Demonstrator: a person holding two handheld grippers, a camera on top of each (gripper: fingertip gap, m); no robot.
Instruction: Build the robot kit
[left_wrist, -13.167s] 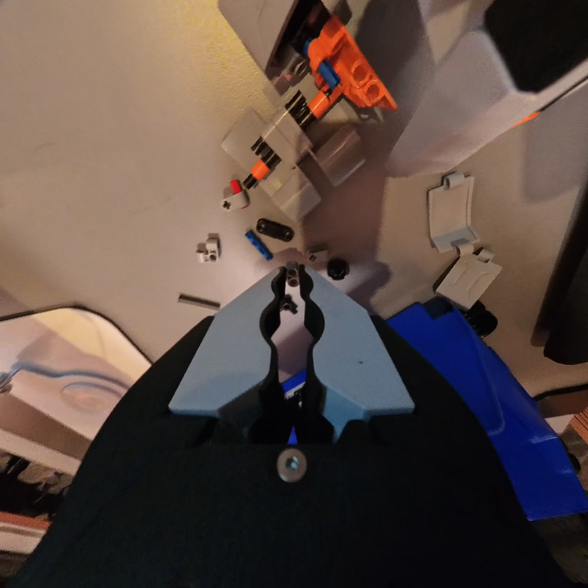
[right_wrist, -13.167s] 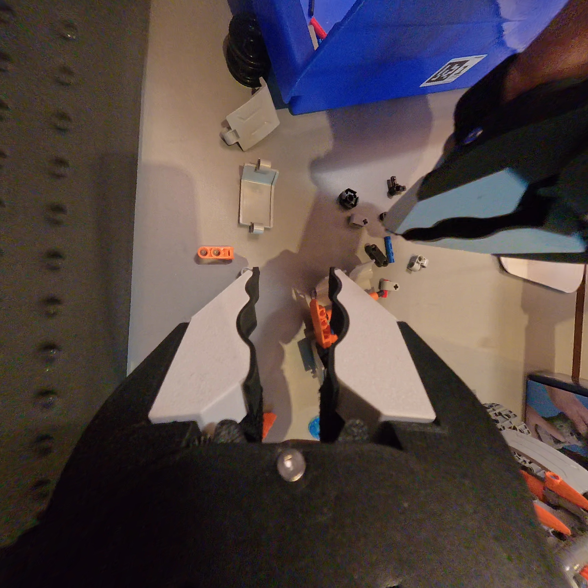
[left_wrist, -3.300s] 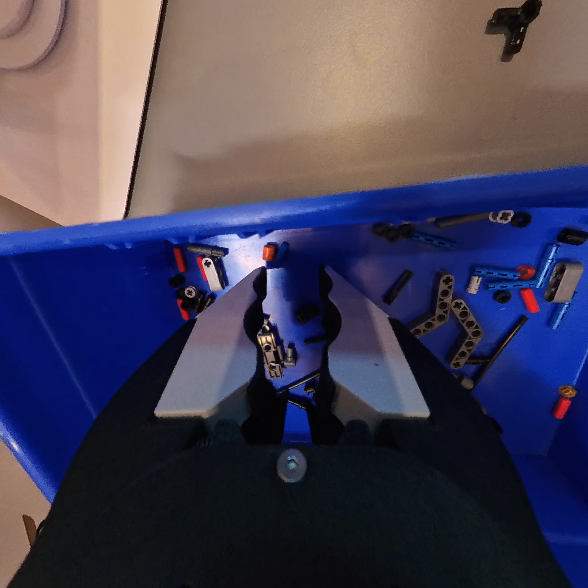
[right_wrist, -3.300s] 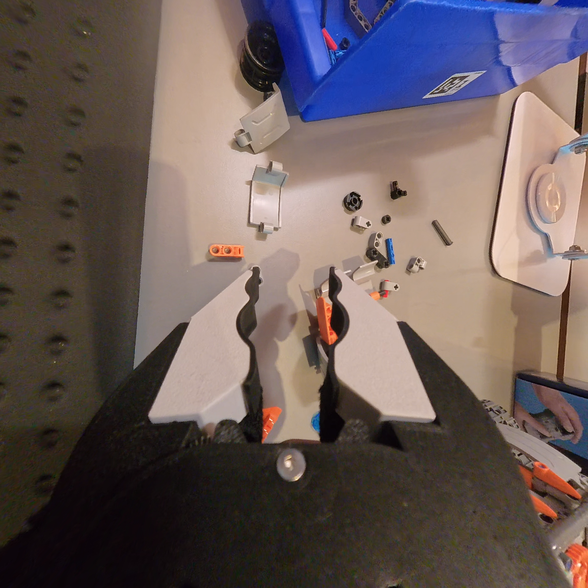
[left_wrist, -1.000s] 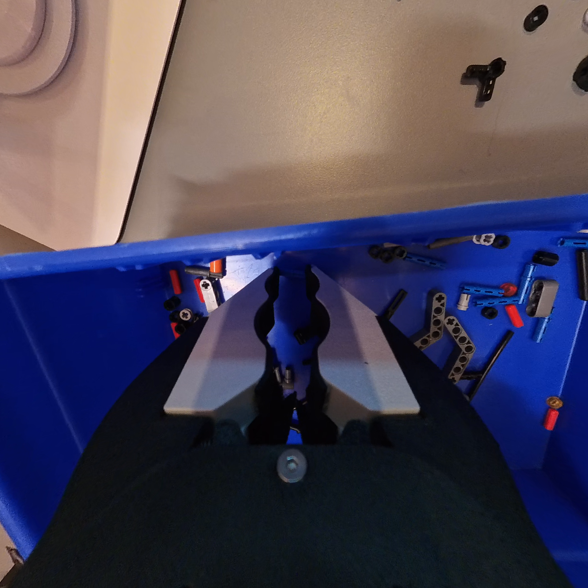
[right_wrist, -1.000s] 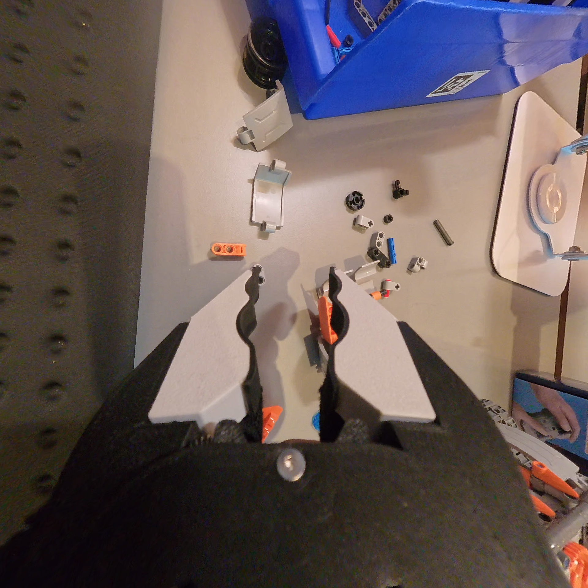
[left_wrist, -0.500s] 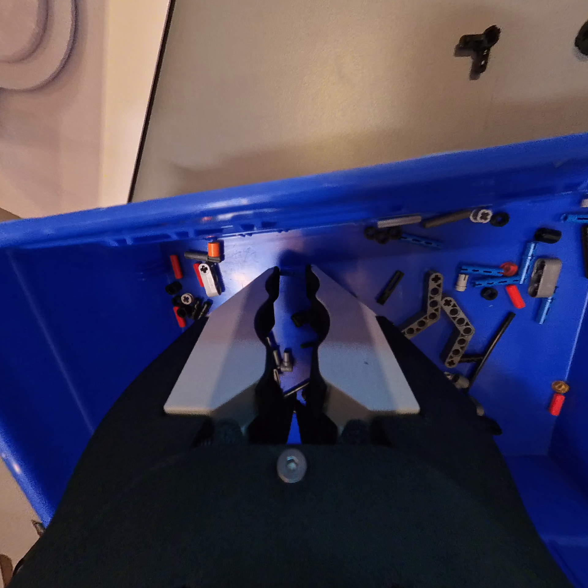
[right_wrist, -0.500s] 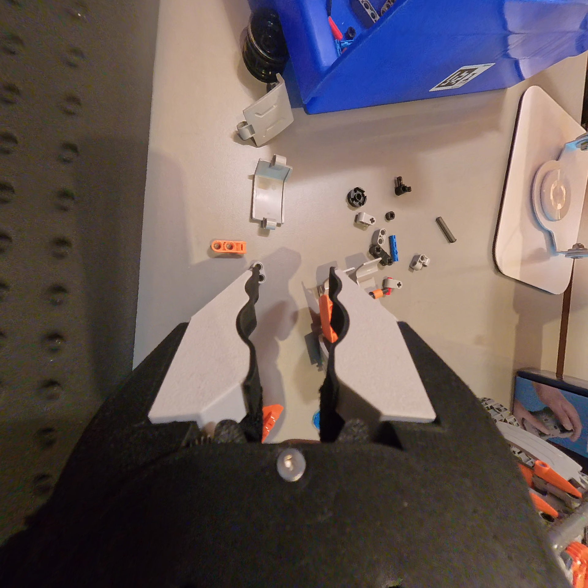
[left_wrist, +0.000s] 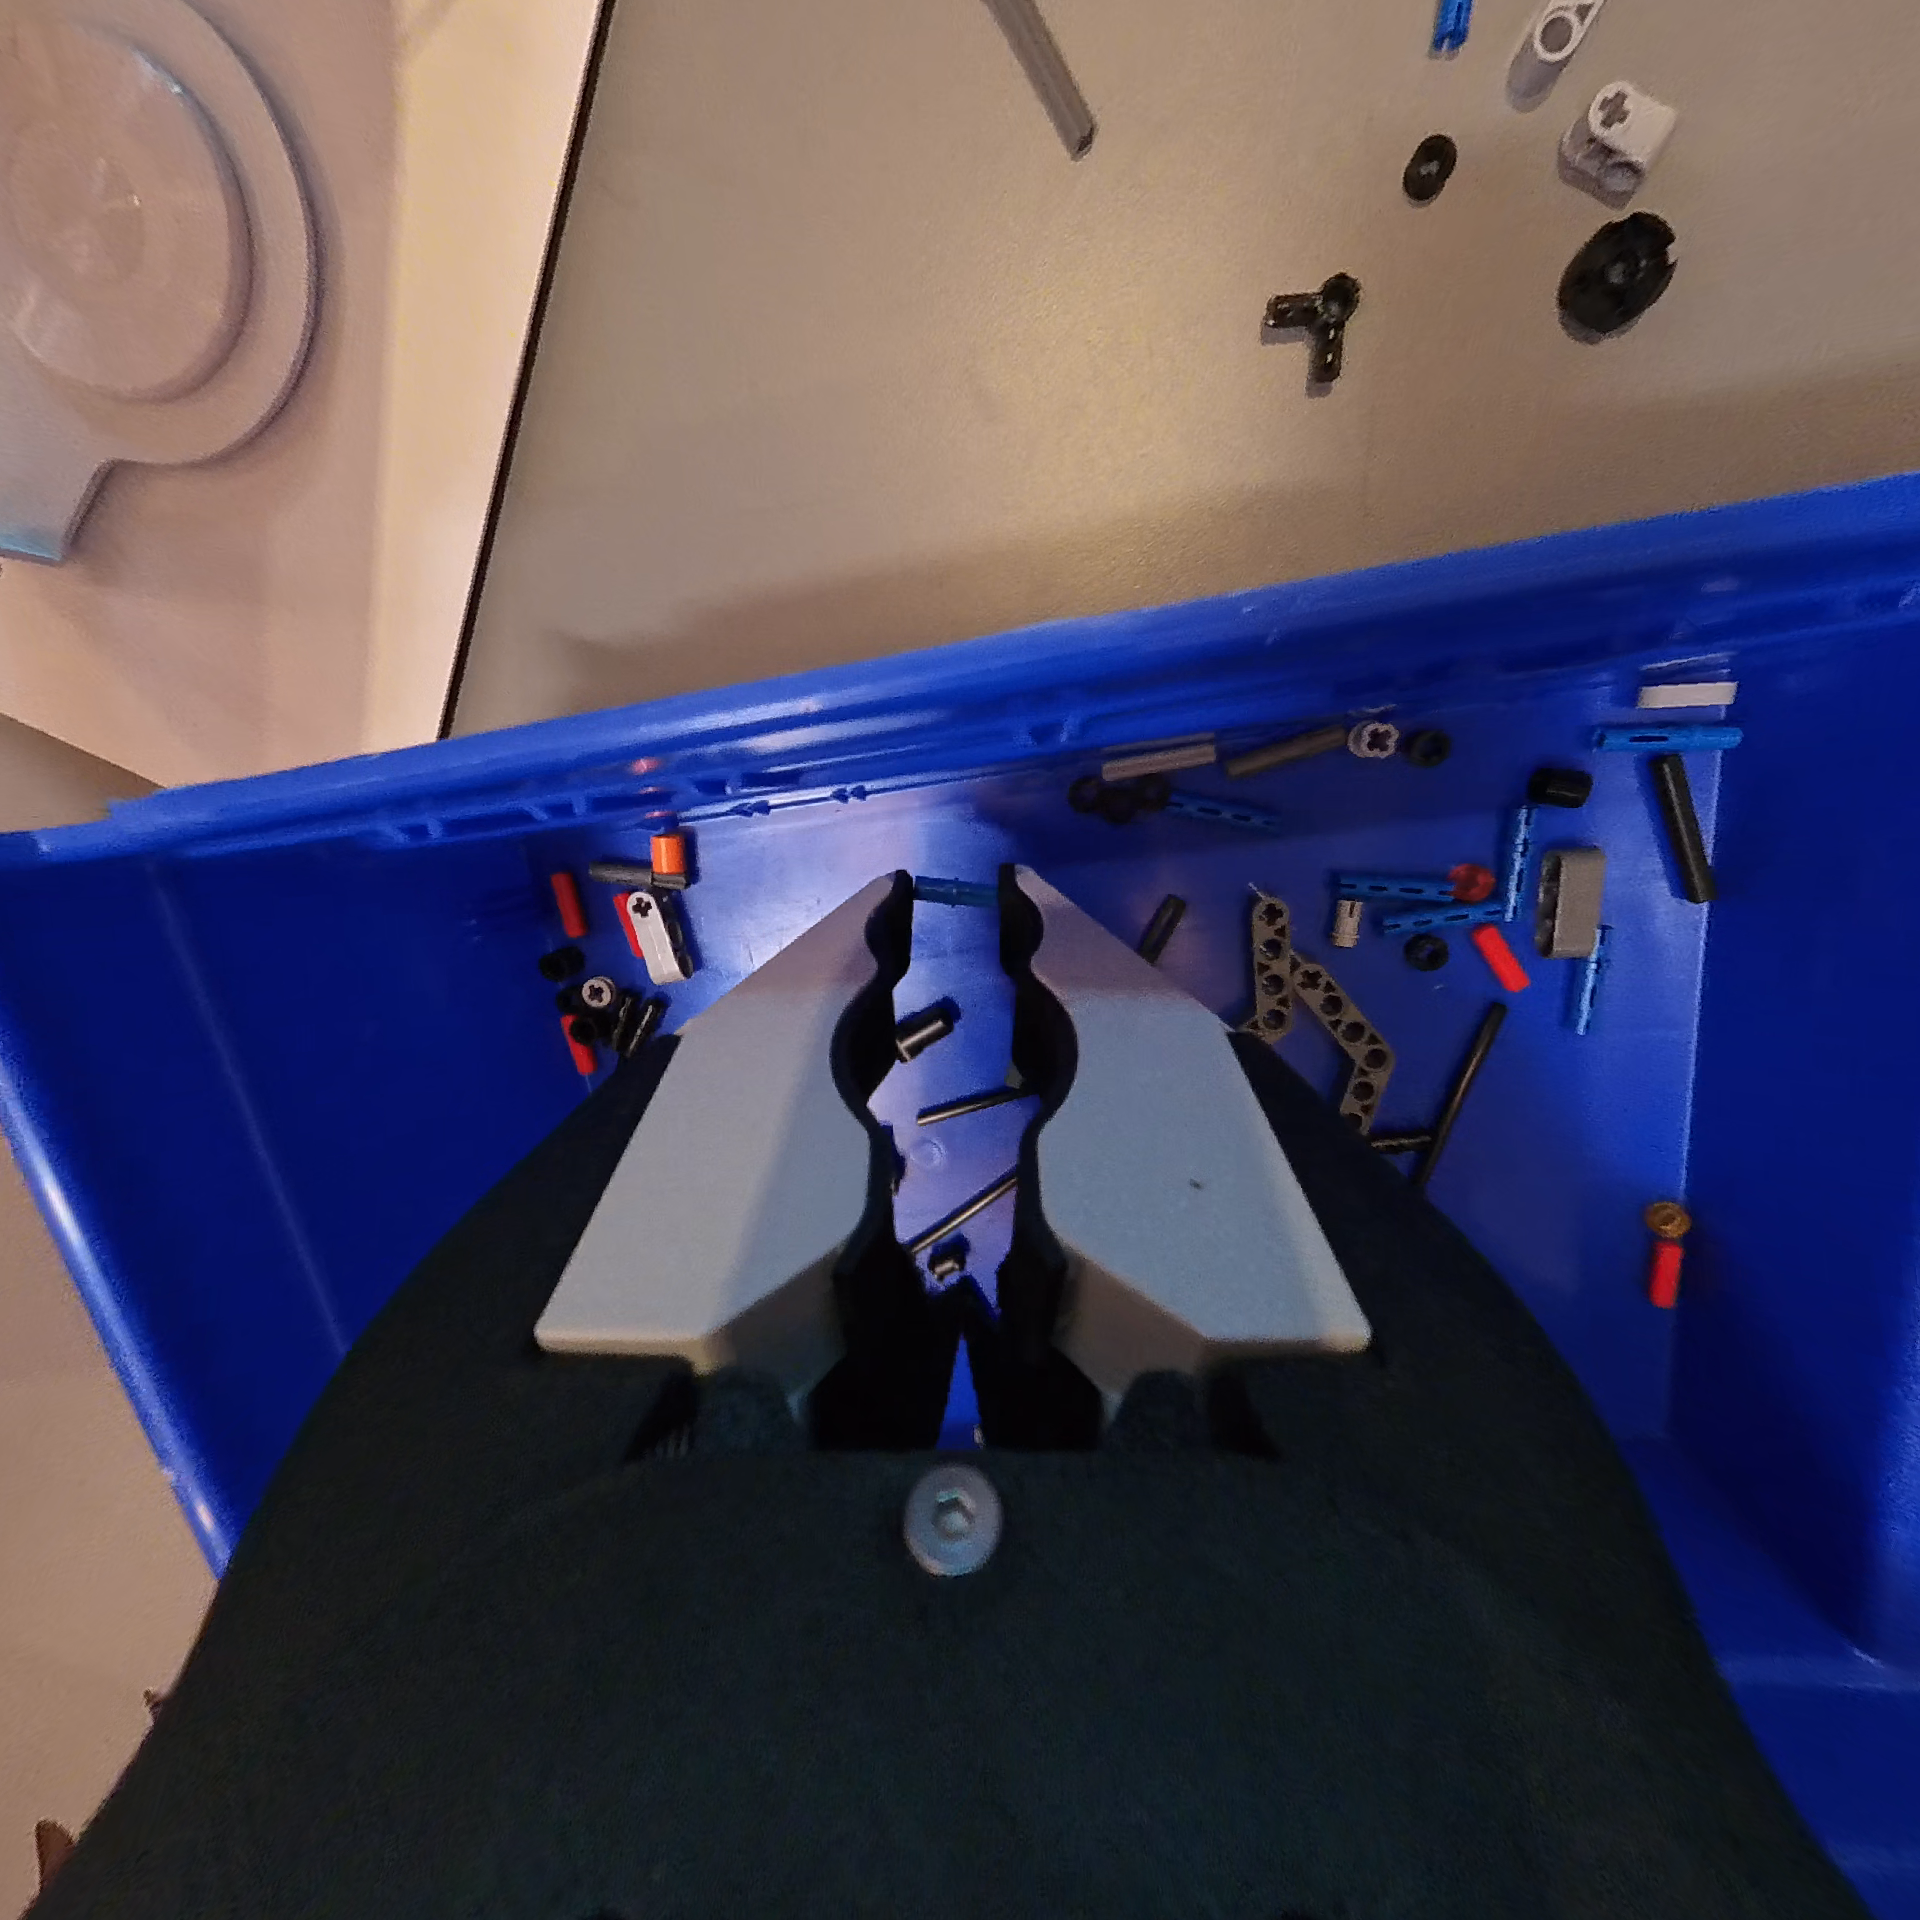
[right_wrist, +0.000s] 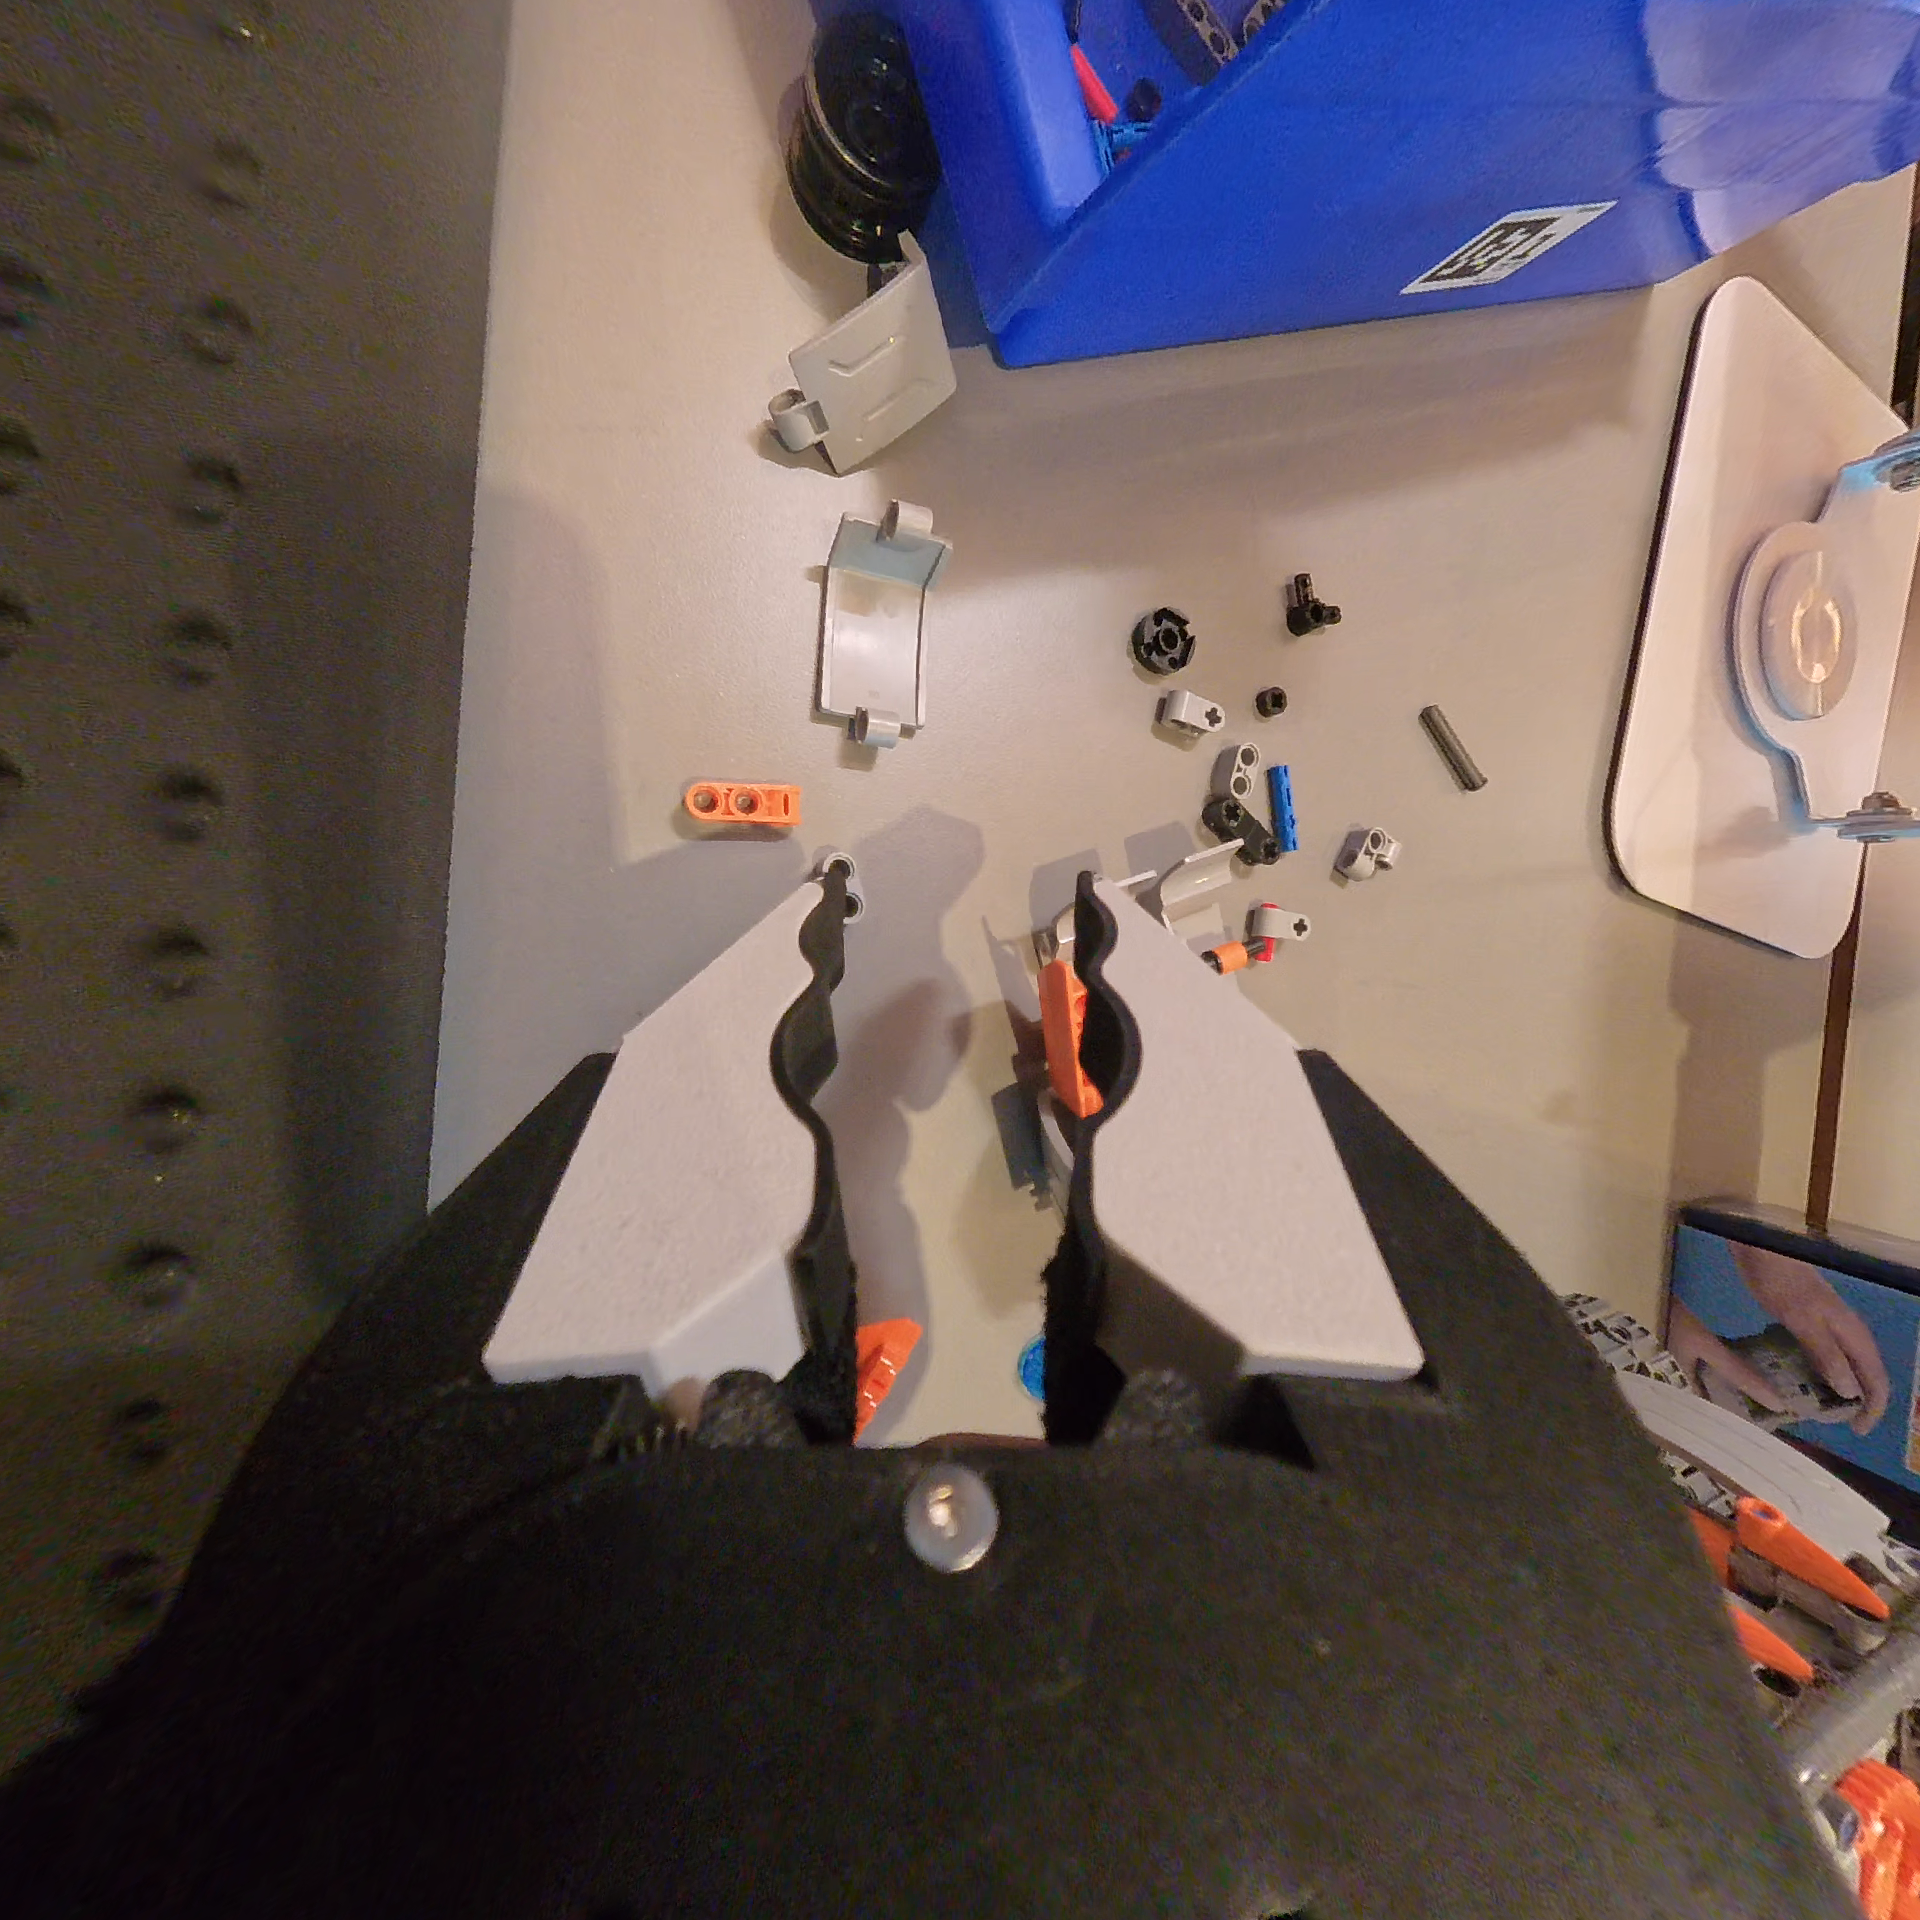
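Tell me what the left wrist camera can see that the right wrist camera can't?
Only the left wrist view looks down into the blue bin: the left gripper, open, hangs over its loose pins, and a dark grey bent beam lies on the bin floor. Only the right wrist view shows the right gripper, open, an orange beam and a black tyre. Both show the bin, the table and the black round piece.

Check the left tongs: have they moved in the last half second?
Yes. The left tongs have pulled back from the blue bin's far wall; more table shows beyond it.
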